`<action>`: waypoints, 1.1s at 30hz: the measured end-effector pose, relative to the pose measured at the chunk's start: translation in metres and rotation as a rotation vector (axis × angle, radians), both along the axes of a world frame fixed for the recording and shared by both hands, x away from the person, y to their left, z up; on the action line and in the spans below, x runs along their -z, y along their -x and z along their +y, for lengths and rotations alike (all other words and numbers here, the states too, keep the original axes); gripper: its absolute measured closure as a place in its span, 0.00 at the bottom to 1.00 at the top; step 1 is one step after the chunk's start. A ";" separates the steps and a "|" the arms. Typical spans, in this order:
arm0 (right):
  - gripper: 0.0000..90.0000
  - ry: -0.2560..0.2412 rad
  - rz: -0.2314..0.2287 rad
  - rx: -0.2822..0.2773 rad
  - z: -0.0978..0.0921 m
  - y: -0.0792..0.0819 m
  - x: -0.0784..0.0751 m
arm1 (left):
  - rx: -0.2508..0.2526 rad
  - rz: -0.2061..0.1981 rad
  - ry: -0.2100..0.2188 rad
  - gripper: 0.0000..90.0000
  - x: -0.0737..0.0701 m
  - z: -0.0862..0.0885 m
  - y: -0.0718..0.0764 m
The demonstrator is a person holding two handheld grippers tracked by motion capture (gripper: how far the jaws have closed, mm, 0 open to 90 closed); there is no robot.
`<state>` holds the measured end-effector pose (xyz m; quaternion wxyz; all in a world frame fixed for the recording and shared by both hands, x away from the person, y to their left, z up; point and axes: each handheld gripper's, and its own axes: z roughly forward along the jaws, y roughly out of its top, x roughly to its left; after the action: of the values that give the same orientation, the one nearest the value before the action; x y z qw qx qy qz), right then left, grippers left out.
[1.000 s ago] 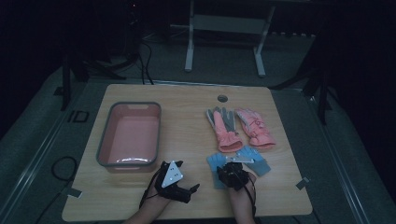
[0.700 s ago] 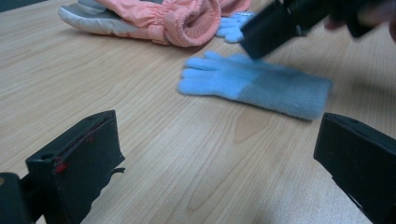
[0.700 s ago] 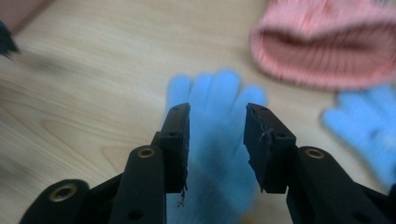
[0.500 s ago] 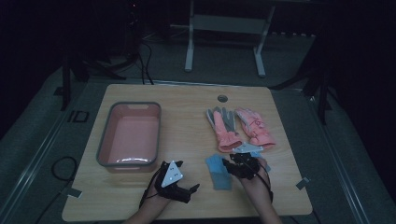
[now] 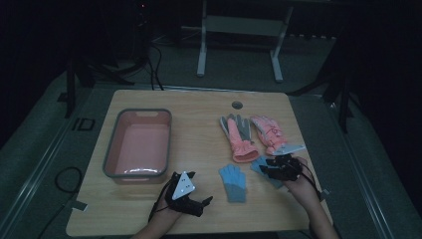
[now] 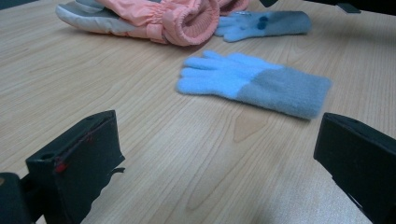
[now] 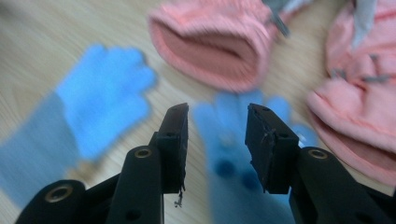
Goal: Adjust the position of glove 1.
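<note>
A blue knit glove with a grey cuff (image 5: 234, 181) (image 6: 252, 81) lies flat near the table's front. My left gripper (image 5: 195, 201) (image 6: 219, 163) rests low on the table to its left, jaws wide open and empty. A second blue glove (image 5: 259, 164) (image 7: 229, 154) lies to the right, partly under my right gripper (image 5: 274, 169) (image 7: 217, 140). That gripper hovers just above it, open, with the glove showing in the gap between the jaws. Two pink gloves (image 5: 238, 134) (image 5: 268, 132) lie side by side behind the blue ones.
A pink tray with a grey rim (image 5: 110, 149) stands at the left of the wooden table, nothing in it. A small round hole (image 5: 237, 105) sits near the far edge. Bare wood lies between the tray and the gloves.
My right gripper has moved right and a little farther away, off the first blue glove and over the second. The first blue glove now lies uncovered. The left gripper has stayed put.
</note>
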<state>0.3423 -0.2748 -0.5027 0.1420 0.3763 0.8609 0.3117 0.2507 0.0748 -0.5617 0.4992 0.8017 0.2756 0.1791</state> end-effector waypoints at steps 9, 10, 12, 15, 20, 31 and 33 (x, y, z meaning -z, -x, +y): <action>0.63 0.037 0.054 -0.048 -0.028 -0.012 0.011 | 0.012 0.017 -0.008 0.01 0.000 -0.001 0.000; 0.63 0.047 0.056 -0.051 -0.028 -0.012 0.013 | 0.012 0.021 -0.009 0.01 0.000 -0.001 -0.001; 0.63 0.052 0.062 -0.052 -0.028 -0.014 0.019 | 0.030 0.029 -0.022 0.01 0.000 -0.002 -0.001; 0.66 0.049 0.067 -0.055 -0.028 -0.015 0.024 | 0.037 0.027 -0.043 0.01 0.000 -0.003 0.000; 0.71 0.048 0.063 -0.042 -0.028 -0.015 0.033 | 0.047 0.031 -0.049 0.01 0.000 -0.004 0.000; 0.96 -0.025 0.025 0.188 -0.019 0.007 0.019 | 0.098 0.089 -0.114 0.01 0.001 -0.004 -0.003; 0.96 -0.032 0.029 0.213 -0.018 0.011 0.013 | 0.105 0.093 -0.122 0.01 0.001 -0.004 -0.003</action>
<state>0.3314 -0.2928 -0.5162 0.1556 0.4724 0.8129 0.3030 0.2541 0.0710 -0.5631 0.4450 0.8514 0.2447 0.1315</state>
